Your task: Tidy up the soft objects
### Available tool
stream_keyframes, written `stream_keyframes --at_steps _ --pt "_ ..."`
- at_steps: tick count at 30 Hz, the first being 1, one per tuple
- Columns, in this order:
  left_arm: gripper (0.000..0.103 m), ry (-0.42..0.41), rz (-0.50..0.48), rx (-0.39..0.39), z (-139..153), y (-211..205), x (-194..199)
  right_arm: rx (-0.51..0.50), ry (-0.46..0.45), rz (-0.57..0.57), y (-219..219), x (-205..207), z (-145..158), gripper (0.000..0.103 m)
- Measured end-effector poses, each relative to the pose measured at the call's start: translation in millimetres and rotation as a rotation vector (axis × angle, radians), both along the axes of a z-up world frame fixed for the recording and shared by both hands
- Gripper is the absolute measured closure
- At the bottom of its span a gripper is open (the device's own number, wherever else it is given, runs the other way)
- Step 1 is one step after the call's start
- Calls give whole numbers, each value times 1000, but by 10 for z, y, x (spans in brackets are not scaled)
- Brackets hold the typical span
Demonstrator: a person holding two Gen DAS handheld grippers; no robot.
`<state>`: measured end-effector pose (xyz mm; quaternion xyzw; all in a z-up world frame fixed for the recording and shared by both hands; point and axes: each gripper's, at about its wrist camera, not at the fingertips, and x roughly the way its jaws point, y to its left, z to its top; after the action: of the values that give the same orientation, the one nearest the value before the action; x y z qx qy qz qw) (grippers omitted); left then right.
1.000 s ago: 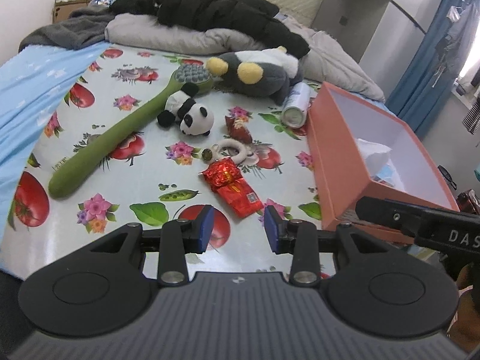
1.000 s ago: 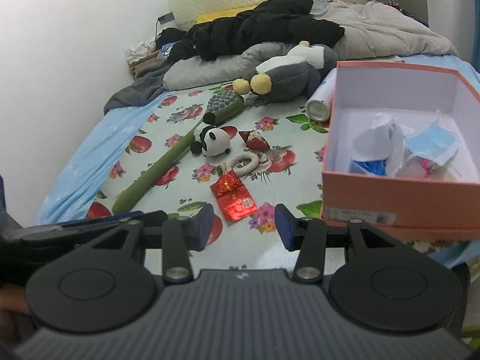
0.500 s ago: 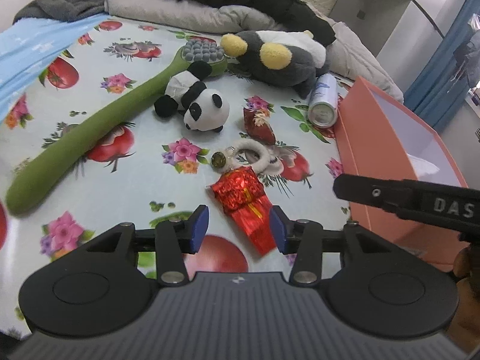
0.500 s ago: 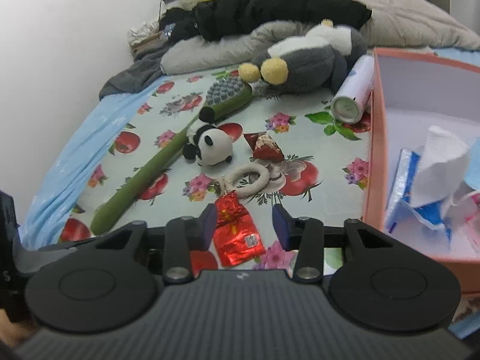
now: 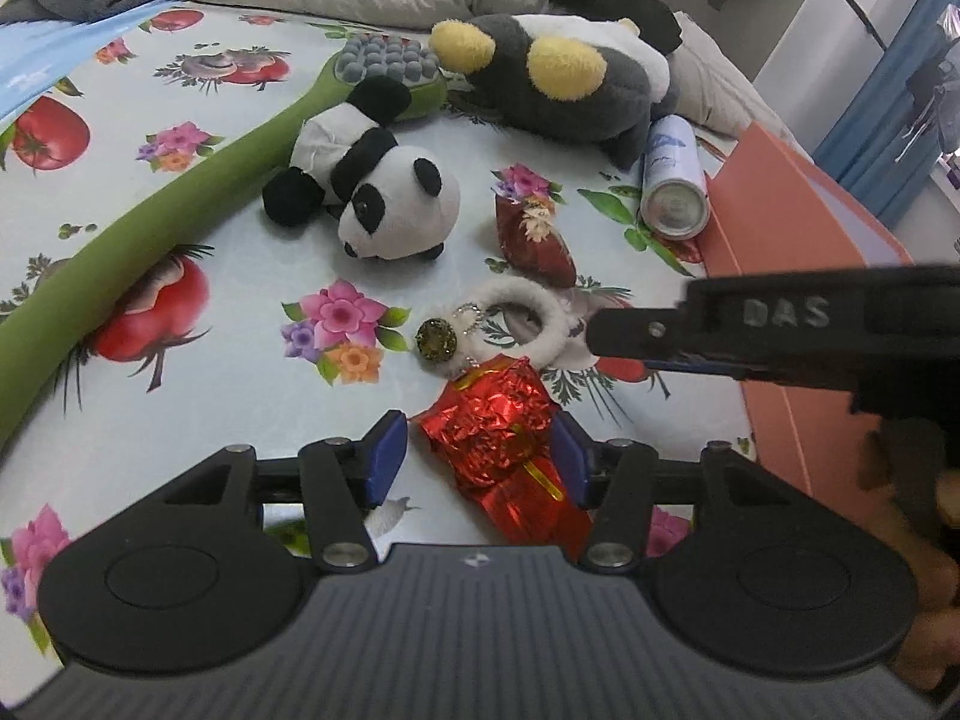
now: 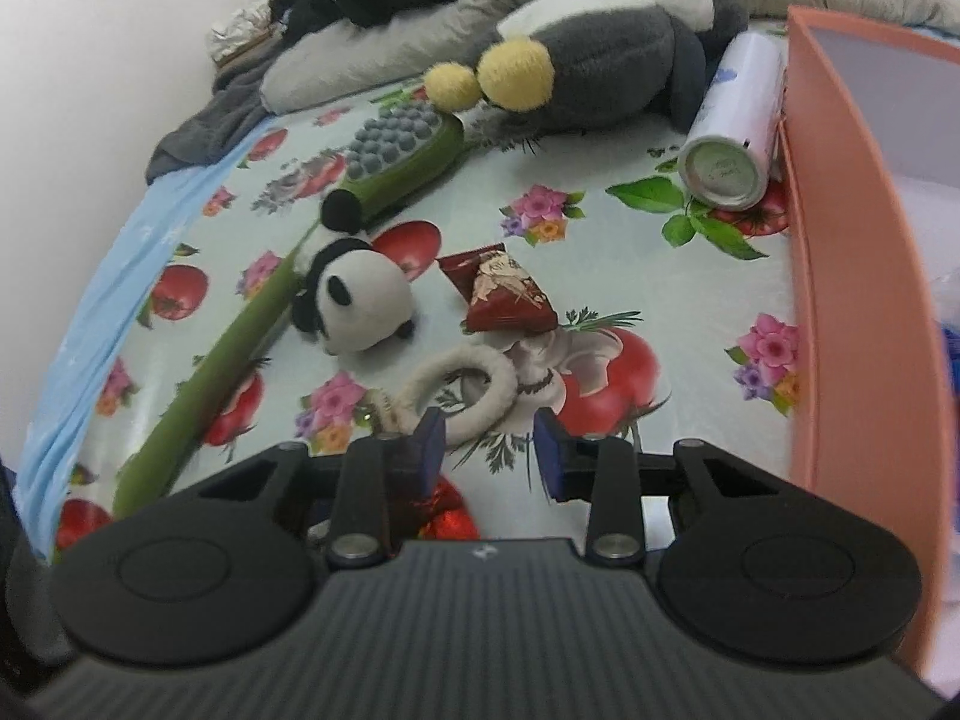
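My left gripper is low over the flowered cloth, its jaws opening on either side of a red foil packet; the pads do not press it. Just beyond lies a white fluffy ring with a charm. My right gripper is open and narrowing, with the near edge of the fluffy ring between its fingertips. A panda plush sits left of centre. A grey plush with yellow feet lies at the back.
An orange box stands along the right. A spray can lies against it. A dark red pyramid packet sits between the panda and the ring. A long green brush runs down the left. Bedding is heaped behind.
Both grippers have come forward and down toward the small items. The left jaws have widened around the red foil packet. The right jaws have narrowed and now reach the fluffy ring.
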<state>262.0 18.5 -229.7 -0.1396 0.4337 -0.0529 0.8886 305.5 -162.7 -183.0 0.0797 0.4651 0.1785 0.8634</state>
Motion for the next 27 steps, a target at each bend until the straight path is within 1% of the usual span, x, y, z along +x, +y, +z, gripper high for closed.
stream_keyframes --at_steps 3,6,9,11,12,13,14,18,19,27 --pt "44 -14 -14 18 -21 -17 33 3 18 2 49 133 -107 70" --pt "45 -15 -19 17 -24 -35 65 -14 21 9 113 242 -203 72" --pt "46 -17 -26 26 -30 -49 75 -20 34 15 164 336 -301 77" --pt "50 -22 -35 41 -34 -69 67 -25 40 17 192 379 -350 80" --pt "53 -22 -37 40 -33 -73 67 -30 32 22 206 388 -358 81" --pt "57 -20 -36 33 -34 -68 71 -39 22 31 221 396 -359 87" --pt "57 -18 -32 23 -33 -60 72 -47 15 38 233 402 -364 90" --pt "59 -23 -22 14 -31 -44 53 -60 10 50 235 420 -363 93" --pt "62 -26 -21 14 -25 -42 41 -60 10 47 228 423 -363 94" --pt "65 -30 4 16 39 47 -127 -82 -13 36 181 310 -268 94"
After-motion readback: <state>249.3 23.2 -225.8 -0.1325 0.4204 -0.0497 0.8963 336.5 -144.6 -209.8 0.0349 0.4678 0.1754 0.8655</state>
